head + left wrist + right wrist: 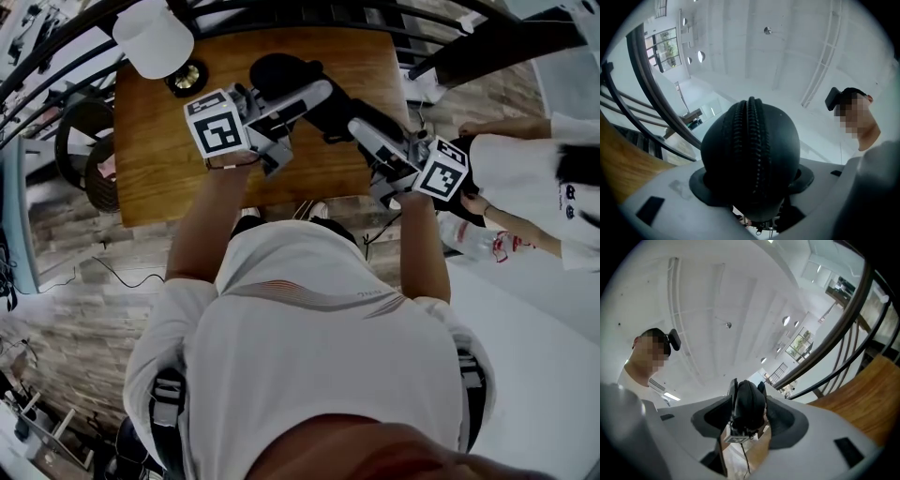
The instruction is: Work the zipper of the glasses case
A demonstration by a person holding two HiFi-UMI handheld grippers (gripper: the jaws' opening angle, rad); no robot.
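Observation:
The black glasses case [281,75] is held in the air above the wooden table [159,159], with a gripper at each end. My left gripper [314,98] comes in from the left and is shut on the case's wide rounded end. In the left gripper view the case [750,145] fills the gap between the pads of the left gripper [752,180], its zipper [751,131] running straight down the middle. My right gripper [361,127] comes in from the right. The right gripper view shows the case [749,401] edge-on, with my right gripper [750,420] shut on its narrow end.
A white cup-like object [153,36] and a small round brass thing [187,77] stand at the table's far left. Dark railings [56,56] curve behind the table. Another person in white [525,178] stands at the right, and a clear bottle [469,234] is near them.

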